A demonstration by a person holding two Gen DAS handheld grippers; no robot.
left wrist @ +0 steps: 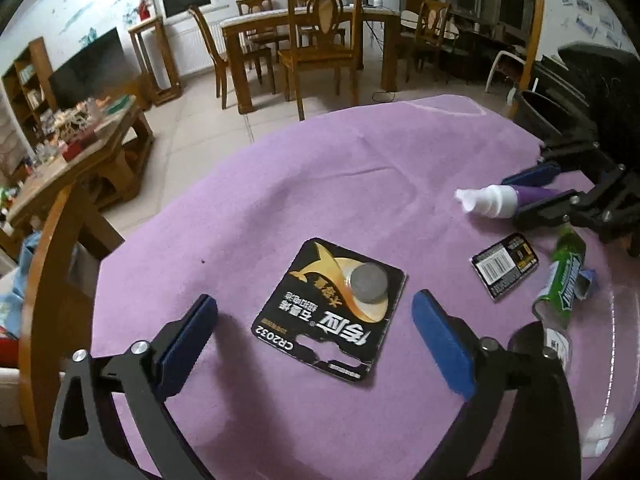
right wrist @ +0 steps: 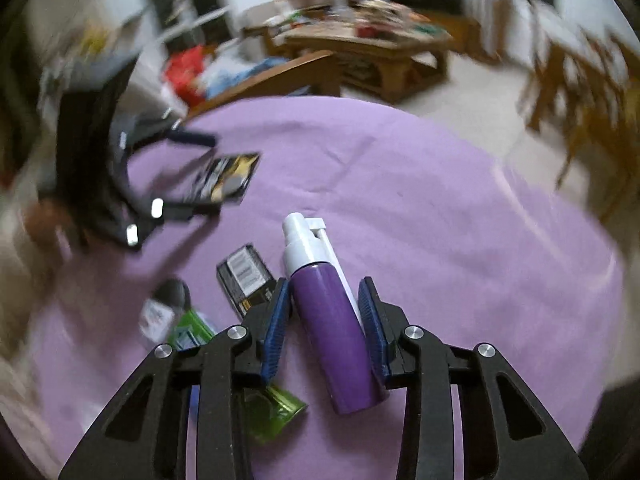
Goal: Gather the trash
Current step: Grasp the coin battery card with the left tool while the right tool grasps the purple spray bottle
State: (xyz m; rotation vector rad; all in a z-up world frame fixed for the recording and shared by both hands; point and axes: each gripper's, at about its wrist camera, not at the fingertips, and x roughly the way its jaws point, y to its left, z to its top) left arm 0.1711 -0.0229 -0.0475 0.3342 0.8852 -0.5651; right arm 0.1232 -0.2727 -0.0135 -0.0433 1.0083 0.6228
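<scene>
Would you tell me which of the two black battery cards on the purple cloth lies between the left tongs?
The larger battery card, with the gold fish and a coin cell. The smaller barcode card lies off to the right, outside the left tongs.

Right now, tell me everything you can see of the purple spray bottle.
The spray bottle lies on its side on the purple cloth, with a glossy purple body that looks like plastic and a white pump head at the far end. Its clear cap looks to be off or hanging alongside; I cannot tell which. The right claw straddles its body, a blue pad close on each side; whether the pads press on it I cannot tell. A small barcoded card lies just to its left, apart from it.
</scene>
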